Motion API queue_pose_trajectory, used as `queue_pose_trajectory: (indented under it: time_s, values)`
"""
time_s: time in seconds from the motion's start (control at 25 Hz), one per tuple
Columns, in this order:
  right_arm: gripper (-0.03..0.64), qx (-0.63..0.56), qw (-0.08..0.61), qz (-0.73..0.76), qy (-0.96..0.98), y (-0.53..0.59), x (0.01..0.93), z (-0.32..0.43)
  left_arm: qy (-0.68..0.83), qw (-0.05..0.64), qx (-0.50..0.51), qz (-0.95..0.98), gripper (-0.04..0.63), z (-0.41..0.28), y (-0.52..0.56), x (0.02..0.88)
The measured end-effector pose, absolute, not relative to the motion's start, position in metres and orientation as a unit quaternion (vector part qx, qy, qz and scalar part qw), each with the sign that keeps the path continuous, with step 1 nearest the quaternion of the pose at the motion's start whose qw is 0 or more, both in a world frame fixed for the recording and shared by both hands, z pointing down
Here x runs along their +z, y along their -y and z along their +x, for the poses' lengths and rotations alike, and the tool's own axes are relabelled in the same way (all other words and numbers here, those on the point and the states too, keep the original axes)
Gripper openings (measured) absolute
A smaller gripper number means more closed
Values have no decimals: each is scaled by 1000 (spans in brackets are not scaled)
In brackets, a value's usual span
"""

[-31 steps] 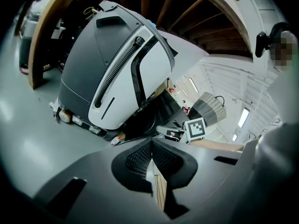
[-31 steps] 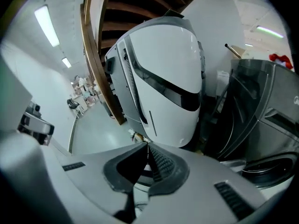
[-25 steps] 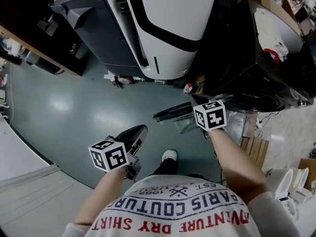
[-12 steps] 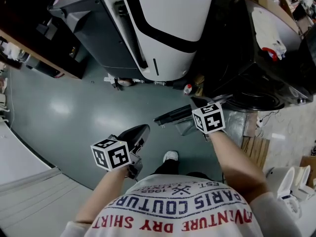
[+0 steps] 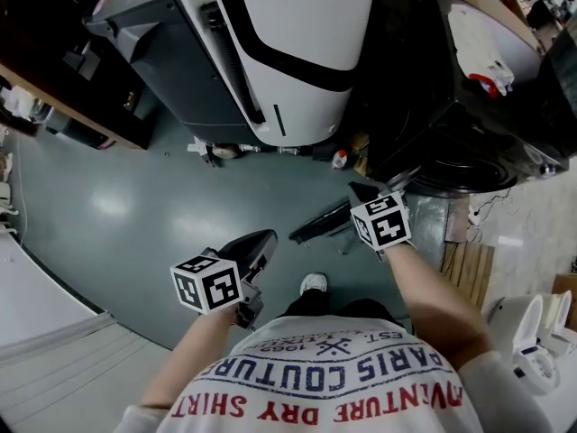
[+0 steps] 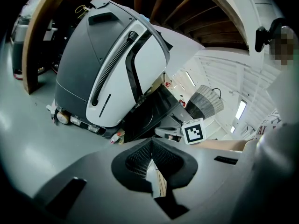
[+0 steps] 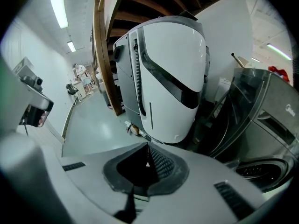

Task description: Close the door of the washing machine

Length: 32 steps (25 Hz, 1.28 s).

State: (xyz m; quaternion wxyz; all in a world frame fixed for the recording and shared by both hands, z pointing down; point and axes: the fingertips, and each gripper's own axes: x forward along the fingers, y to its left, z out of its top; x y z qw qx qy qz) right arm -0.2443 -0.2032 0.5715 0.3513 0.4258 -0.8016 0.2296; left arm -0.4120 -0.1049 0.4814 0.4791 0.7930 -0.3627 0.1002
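Note:
The dark washing machine [image 5: 505, 124] stands at the right of the head view, its drum opening [image 5: 462, 180] showing. Its smoky see-through door [image 7: 250, 111] is swung up and open; in the left gripper view the door [image 6: 148, 118] is a black panel. My right gripper [image 5: 323, 225] hovers just left of the drum opening, apart from the door, its jaws shut on nothing. My left gripper [image 5: 255, 245] hangs lower and further left over the floor, also shut and empty. From each gripper's own camera, the left gripper [image 6: 152, 142] and the right gripper [image 7: 147, 146] show jaw tips that meet.
A big grey-and-white floor machine [image 5: 288, 52] stands straight ahead, close beside the washer. A wooden counter [image 5: 63, 88] runs at the far left. My shoe [image 5: 311, 284] is on the grey-green floor [image 5: 108, 206]. White cloth with a red item [image 5: 482, 57] lies on the washer.
Both grippers have shifted only slightly; the right one has edged a little lower and rightward near the washer. Both stay shut. The door has not moved.

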Motion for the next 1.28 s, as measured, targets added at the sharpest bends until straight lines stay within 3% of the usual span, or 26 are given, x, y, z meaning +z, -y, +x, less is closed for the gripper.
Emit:
queue_pose_trajectory:
  time_s: [1.28]
  values:
    - [21, 317, 295, 458, 776, 101, 566, -132, 292, 470, 169, 816, 25, -289, 66, 476]
